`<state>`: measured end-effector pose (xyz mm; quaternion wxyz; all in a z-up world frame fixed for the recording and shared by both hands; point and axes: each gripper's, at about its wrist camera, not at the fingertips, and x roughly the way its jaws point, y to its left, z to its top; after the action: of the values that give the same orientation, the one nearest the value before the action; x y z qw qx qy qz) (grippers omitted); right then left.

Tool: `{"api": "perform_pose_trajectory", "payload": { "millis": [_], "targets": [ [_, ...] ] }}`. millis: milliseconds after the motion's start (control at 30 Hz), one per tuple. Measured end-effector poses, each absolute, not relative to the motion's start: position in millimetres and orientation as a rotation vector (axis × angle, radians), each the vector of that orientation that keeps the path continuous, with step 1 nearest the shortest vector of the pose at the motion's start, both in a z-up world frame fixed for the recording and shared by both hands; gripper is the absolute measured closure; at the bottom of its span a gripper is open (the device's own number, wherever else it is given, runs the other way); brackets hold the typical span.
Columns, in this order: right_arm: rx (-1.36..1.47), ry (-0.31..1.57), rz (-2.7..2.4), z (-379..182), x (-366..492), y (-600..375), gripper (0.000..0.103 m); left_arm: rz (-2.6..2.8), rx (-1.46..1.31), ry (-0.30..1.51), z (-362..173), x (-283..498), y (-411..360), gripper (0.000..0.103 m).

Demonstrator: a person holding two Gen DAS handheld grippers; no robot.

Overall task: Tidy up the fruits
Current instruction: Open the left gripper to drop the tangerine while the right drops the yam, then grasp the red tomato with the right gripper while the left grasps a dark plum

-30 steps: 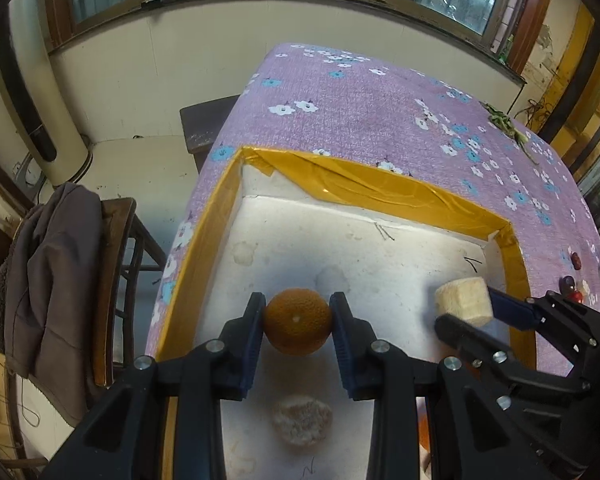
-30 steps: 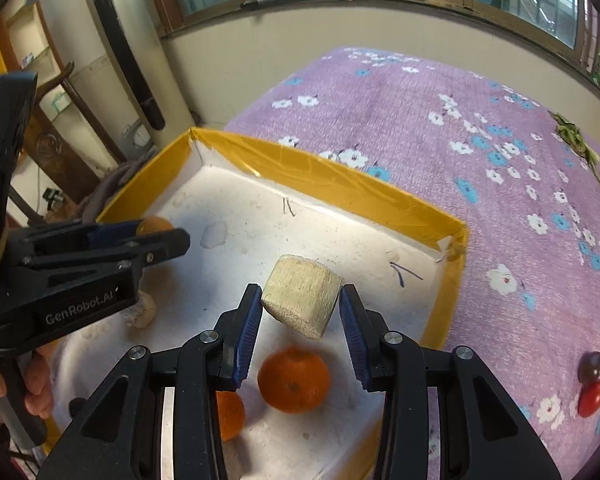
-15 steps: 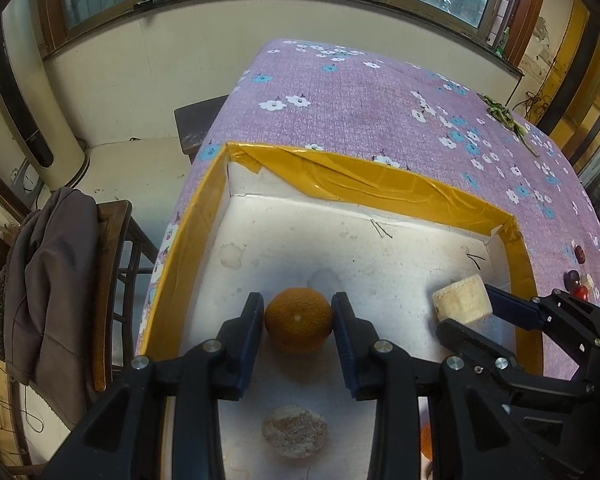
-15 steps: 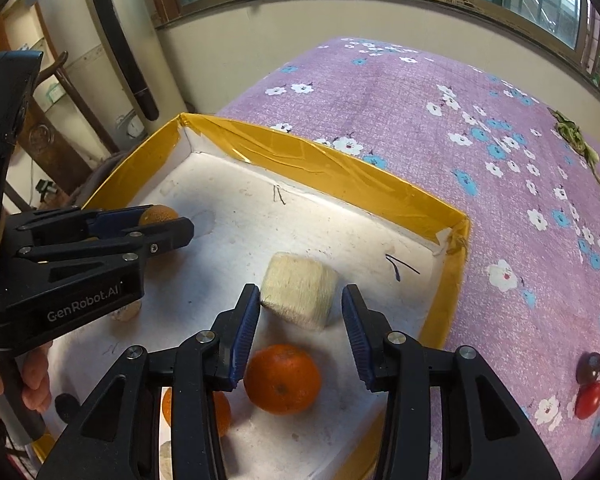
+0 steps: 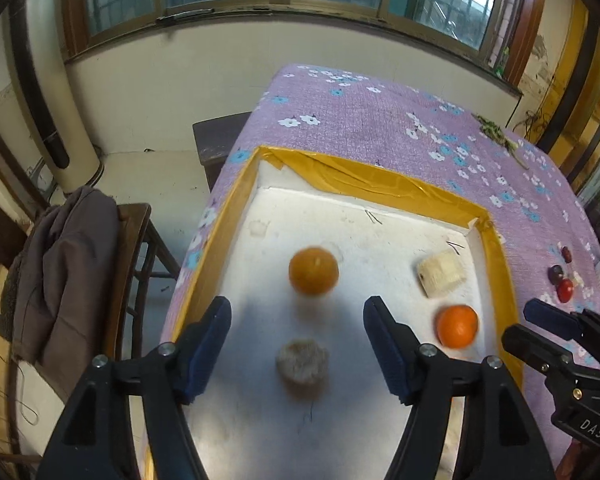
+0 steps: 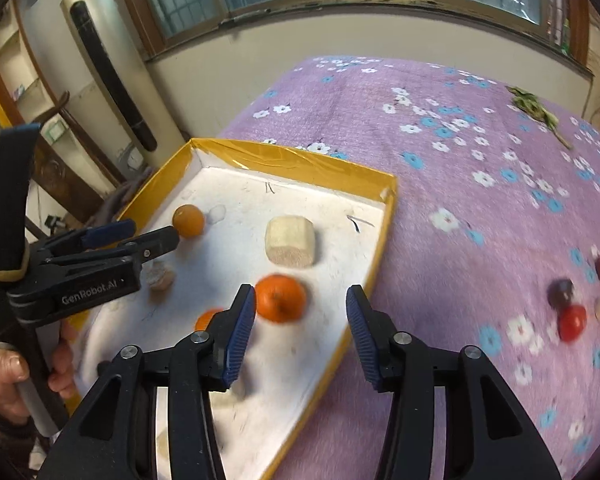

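Two handheld grippers hover over a shallow white tray [image 5: 236, 208] with a yellow taped rim, which sits at the near corner of a table under a purple flowered cloth [image 5: 380, 120]. A second ago the left gripper [image 5: 296, 344] was clamped on a dull orange fruit [image 5: 313, 270]; its jaws have just been opening and now stand wide and empty, with that fruit resting on the tray floor beyond the tips. The right gripper [image 6: 300, 328] was holding a pale cut block [image 6: 290, 242]; its jaws have also just been opening and grip nothing, and the block now sits on the tray near the far right corner. A brighter orange [image 6: 280, 298] lies between the right gripper's tips but untouched. Both grippers have drawn back from the tray. So two items look newly placed. A few small red and dark fruits [image 6: 572, 312] remain on the cloth to the right, well apart from the tray, and probably come next.
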<state>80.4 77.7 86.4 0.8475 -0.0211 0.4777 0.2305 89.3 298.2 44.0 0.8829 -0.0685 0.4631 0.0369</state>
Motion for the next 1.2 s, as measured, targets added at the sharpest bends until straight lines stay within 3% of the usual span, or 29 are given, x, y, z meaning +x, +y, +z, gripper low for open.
{"api": "perform_pose_trajectory", "payload": {
  "millis": [300, 667, 1200],
  "targets": [
    [-0.021, 0.980, 0.464, 93.1, 34.4, 45.3, 0.047, 0.083, -0.168, 0.925, 55.3, 38.4, 263.6, 0.020],
    [-0.052, 0.966, 0.405, 93.9, -3.0, -17.4, 0.046, 0.005, -0.146, 0.932, 66.1, 22.9, 193.9, 0.018],
    [0.121, 0.958, 0.236, 87.0, 34.1, -155.3, 0.044, -0.092, -0.057, 0.988, 61.7, 35.4, 95.2, 0.014]
  ]
}}
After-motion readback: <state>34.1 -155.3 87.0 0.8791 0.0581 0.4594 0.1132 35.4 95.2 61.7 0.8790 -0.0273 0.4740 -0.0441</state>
